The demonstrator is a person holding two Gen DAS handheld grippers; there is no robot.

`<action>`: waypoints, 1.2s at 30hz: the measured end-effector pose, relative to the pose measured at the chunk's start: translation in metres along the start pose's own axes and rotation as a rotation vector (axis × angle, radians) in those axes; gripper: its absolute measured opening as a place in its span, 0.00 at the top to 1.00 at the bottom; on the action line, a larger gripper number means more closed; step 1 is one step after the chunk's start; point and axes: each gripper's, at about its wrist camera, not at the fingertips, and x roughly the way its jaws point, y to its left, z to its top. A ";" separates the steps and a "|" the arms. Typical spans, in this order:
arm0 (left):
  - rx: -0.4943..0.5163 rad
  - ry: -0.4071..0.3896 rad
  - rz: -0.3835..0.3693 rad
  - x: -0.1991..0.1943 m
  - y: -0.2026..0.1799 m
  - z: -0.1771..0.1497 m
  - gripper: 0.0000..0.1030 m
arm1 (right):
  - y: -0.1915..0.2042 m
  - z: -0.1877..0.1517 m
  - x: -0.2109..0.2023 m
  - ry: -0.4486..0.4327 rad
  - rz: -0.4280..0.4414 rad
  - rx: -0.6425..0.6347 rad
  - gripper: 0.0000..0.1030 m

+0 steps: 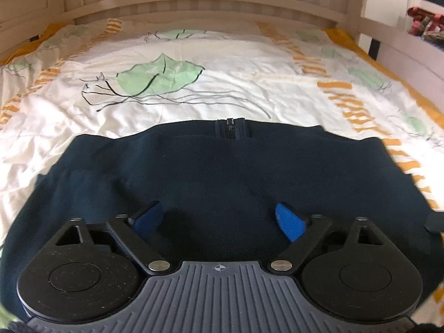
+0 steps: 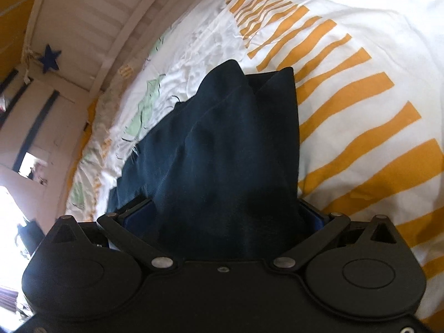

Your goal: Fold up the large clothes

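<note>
Your left gripper [image 1: 219,219] stands wide over the navy garment [image 1: 216,172], pads clear of the cloth. Your right gripper [image 2: 222,211] has a bunched fold between its fingers; whether it is pinched cannot be told. The garment lies near the bed's [image 1: 222,63] striped side edge. Pulling unevenly may drag the folded layers askew.

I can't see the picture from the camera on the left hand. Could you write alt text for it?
A dark navy garment lies flat on a bed, its zipper at the far edge. The left hand-held gripper hangs just above it, its blue fingers spread wide with nothing gripped. Beyond lie a white bedspread with green leaves and orange stripes, and a pale wooden headboard.
</note>
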 end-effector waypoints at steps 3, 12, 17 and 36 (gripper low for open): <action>0.006 -0.028 -0.002 -0.021 0.000 -0.012 0.26 | -0.001 -0.001 0.001 -0.010 0.014 0.015 0.00; -0.031 -0.077 -0.081 -0.049 0.002 -0.031 0.68 | 0.005 -0.003 0.001 -0.008 -0.011 -0.048 0.00; 0.010 -0.089 -0.067 -0.050 -0.006 -0.035 0.69 | 0.003 -0.003 0.002 -0.010 -0.008 -0.046 0.00; 0.054 -0.066 -0.043 -0.039 -0.009 -0.052 0.69 | -0.002 -0.003 -0.003 -0.025 0.013 -0.030 0.00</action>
